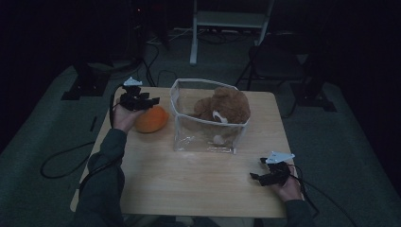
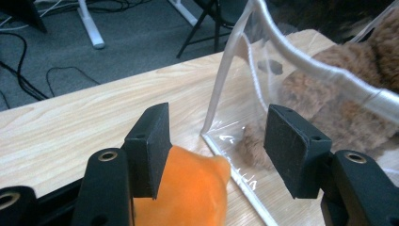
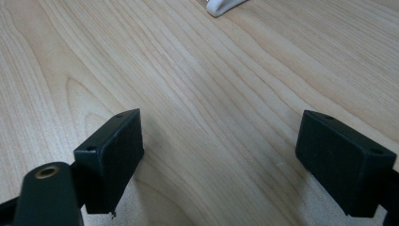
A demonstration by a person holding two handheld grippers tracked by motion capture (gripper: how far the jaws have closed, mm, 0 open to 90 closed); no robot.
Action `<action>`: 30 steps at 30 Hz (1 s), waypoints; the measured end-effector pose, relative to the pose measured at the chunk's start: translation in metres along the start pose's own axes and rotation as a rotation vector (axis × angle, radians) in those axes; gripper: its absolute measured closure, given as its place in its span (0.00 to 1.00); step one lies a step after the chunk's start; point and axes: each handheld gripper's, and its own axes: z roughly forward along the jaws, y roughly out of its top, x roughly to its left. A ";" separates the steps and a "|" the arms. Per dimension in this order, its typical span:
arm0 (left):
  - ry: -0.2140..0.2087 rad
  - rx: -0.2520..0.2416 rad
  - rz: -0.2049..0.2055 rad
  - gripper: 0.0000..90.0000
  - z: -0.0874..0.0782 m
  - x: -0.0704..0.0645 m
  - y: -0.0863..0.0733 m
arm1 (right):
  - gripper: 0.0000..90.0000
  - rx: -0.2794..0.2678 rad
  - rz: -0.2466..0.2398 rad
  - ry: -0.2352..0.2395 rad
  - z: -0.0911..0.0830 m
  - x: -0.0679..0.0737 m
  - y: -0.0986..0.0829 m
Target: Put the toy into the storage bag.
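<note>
Nearest, the right gripper (image 1: 265, 171) is hovering over the pale wooden table (image 1: 198, 184) at its near right, jaws spread wide and holding nothing. Far left, the left gripper (image 2: 214, 155) is gaping wide just above the soft orange plush toy (image 2: 188, 188), beside the clear plastic pouch (image 1: 208, 137) containing a brown teddy bear (image 1: 227, 106).

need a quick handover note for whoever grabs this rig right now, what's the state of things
Left tool: open, just above the orange plush toy, not gripping it.
Right tool: open, holding nothing, low over the bare table near its front right corner.
Clear bag: upright mid-table, top open, brown teddy bear already inside.
Orange toy lies on the table just left of the bag.
Left, probably: grip the orange toy and put it in the bag.
</note>
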 end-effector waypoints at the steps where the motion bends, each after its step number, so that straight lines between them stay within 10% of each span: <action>1: 0.000 0.000 0.000 0.46 0.000 0.000 0.000 | 0.17 0.000 0.000 0.000 0.000 0.000 0.000; 18: 0.057 0.033 -0.093 0.43 0.005 0.021 -0.030 | 0.17 0.000 0.001 0.000 0.000 0.000 0.000; 30: 0.117 0.067 -0.181 0.21 0.008 0.032 -0.038 | 0.17 0.000 0.001 0.000 0.000 0.000 0.000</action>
